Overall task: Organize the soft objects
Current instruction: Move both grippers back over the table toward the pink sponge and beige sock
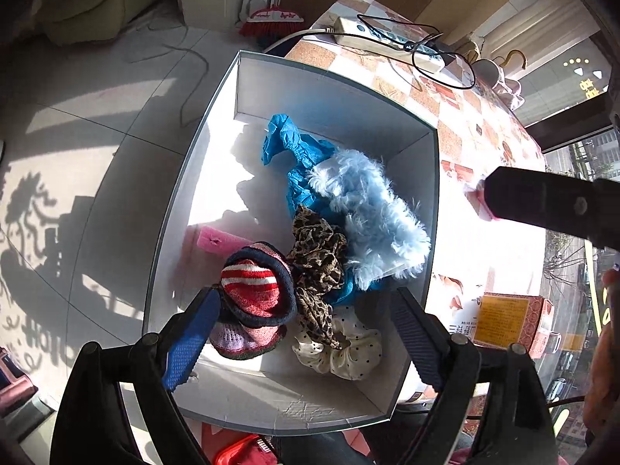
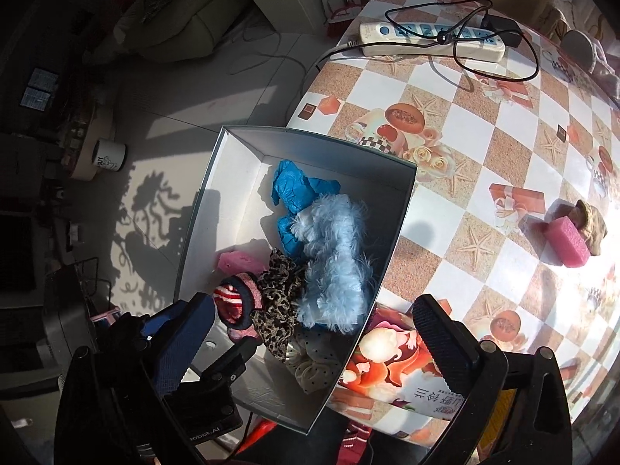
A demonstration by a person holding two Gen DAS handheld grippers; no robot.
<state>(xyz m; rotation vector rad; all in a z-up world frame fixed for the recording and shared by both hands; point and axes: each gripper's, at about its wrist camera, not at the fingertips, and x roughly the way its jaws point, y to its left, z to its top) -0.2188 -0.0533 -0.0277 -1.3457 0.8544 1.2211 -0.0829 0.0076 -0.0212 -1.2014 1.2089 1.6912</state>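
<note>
Soft things fill the white box (image 1: 248,89) at the table's (image 2: 480,147) near left corner, part of it overhanging the edge above the floor (image 1: 97,124). Inside lie a blue cloth (image 1: 286,139), a fluffy pale blue piece (image 1: 372,209), a leopard-print scrunchie (image 1: 317,255), a striped red and white knit (image 1: 252,286), a cream dotted scrunchie (image 1: 348,352) and a pink sponge (image 1: 217,242). The far left part of the box floor is bare and sunlit.

Left gripper (image 1: 298,333) hangs over the box's near end, jaws wide, nothing pressed between them; the striped knit sits just beside its left finger. Right gripper (image 2: 310,348) also stands wide, straddling the box's right wall, holding nothing.

Out on the table, well apart from the box, a second pink sponge (image 2: 567,240) touches a tan cloth lump (image 2: 593,224). A power strip (image 2: 430,40) with a black cable lies at the far edge. A printed carton (image 2: 387,368) sits just beside the box's right wall.
</note>
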